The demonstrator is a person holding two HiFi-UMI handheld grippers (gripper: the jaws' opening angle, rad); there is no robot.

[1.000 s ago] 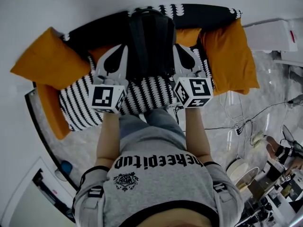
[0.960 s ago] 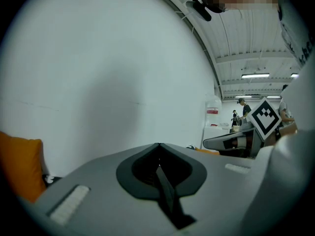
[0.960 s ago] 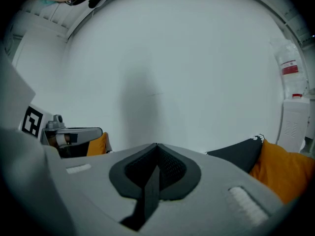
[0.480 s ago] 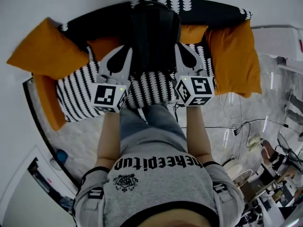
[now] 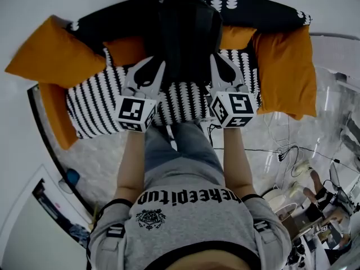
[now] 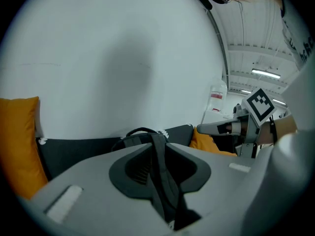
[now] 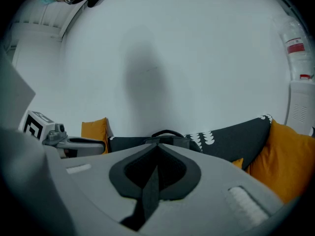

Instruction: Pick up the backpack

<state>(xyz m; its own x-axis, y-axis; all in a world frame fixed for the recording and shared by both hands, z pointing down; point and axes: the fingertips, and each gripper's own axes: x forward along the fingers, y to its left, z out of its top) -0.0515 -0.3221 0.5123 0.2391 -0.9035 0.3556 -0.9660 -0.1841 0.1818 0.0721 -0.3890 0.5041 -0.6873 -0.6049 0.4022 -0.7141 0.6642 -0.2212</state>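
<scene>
A black backpack [image 5: 188,38] stands upright on the sofa's seat against the backrest; its top handle [image 6: 140,132] shows in the left gripper view, and the same handle [image 7: 167,134] in the right gripper view. My left gripper [image 5: 158,64] is at the pack's left side. Its jaws are opening, with a shoulder strap [image 6: 165,181] running loosely between them in the view along the left gripper [image 6: 157,140]. My right gripper [image 5: 217,59] is at the pack's right side. The view along the right gripper [image 7: 157,145] shows its tips pinched together on the other strap [image 7: 150,191].
The sofa has a black-and-white striped seat [image 5: 101,103] and a dark backrest [image 5: 264,13] against a white wall. Orange pillows lie at the left [image 5: 50,58] and right [image 5: 287,66]. Cables [image 5: 281,151] and clutter cover the floor at the right. The person's legs [image 5: 180,145] stand at the seat's front.
Both grippers have come down with the backpack toward the sofa seat. The left gripper's jaws have parted from shut to a visible gap around the strap.
</scene>
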